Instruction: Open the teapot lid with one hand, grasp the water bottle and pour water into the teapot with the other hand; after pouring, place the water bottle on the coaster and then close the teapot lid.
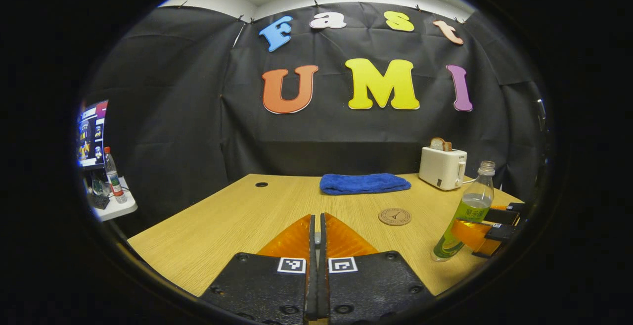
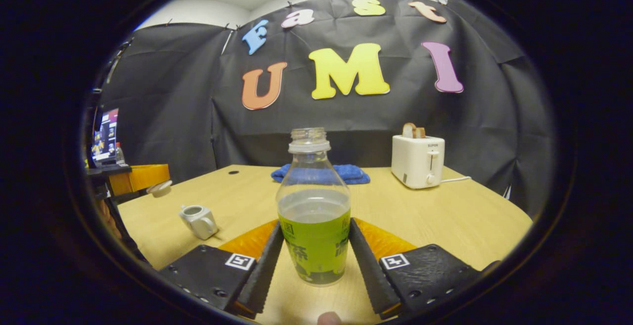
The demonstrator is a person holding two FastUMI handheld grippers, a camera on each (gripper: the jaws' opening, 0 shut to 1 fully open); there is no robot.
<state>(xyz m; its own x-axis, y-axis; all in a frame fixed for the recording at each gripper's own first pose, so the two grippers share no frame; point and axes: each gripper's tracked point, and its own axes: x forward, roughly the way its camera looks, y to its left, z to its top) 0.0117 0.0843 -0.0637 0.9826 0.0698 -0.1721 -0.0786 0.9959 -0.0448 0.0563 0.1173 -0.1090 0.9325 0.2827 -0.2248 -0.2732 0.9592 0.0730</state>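
Half-full and uncapped, the bottle [image 2: 313,206] stands on the table [image 2: 445,216], pinched at its label by the right gripper [image 2: 314,251]: light, thin-walled, likely slippery. The left gripper [image 1: 317,246] has its fingers pressed together.

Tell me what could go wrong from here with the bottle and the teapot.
1. The water bottle has no cap, and the left gripper view shows it leaning in the right gripper, so water could slop onto the table.
2. The teapot is small and narrow-mouthed, so the pour may miss.
3. The lid sits at the very tip of the left gripper and might slip.
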